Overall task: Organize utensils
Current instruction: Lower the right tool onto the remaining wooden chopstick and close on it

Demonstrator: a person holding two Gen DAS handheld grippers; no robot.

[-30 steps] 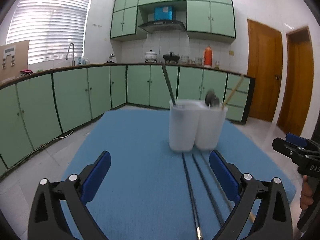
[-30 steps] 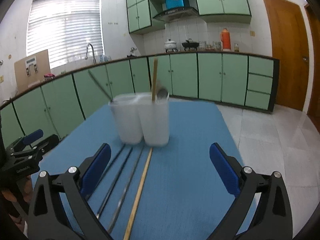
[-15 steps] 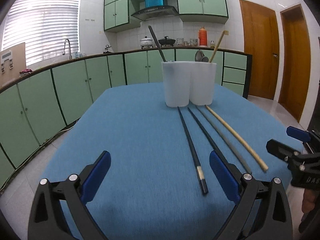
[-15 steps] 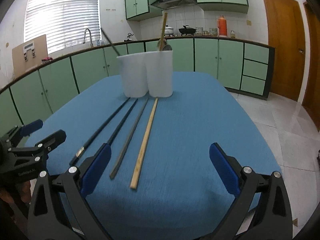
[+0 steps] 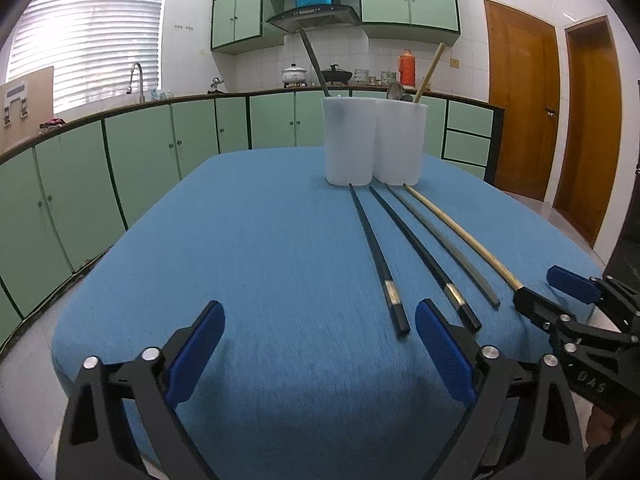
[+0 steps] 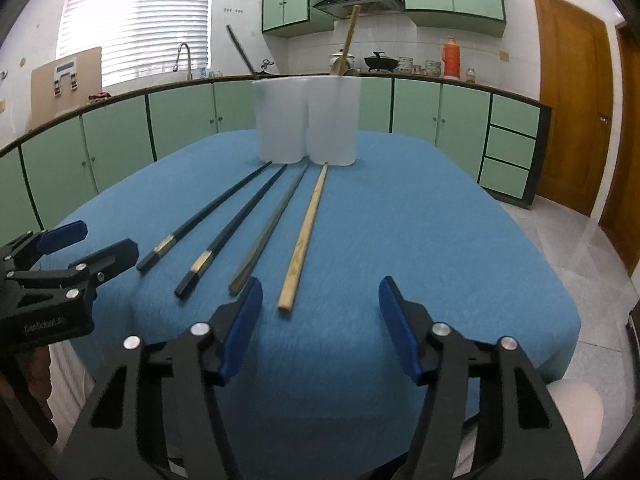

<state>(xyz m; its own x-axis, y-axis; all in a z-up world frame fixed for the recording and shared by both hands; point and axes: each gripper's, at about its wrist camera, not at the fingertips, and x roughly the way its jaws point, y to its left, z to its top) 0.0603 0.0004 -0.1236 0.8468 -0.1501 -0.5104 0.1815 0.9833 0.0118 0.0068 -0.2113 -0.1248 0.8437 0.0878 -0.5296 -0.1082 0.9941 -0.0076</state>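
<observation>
Nearest the cameras, both grippers hang at the near edge of the blue-clothed surface, on the side away from the white holder. The left gripper stands wide apart and empty. The right gripper has just been closing to about half its spread, yet nothing lies between its pads. Just past it, toward the holder, lie four chopsticks side by side with their far tips nearly touching the holder's base: the bamboo chopstick almost in line with the right gripper, then the grey chopstick, then two black chopsticks nearer the left gripper. The holder, a pair of joined white cups, already carries a dark stick, a bamboo one and what looks like a spoon. The sticks are thin, lie flat on cloth and sit close together, so a pinch may well slip off, roll one aside, or catch its neighbour. A long stick held by one end could also knock the holder.
</observation>
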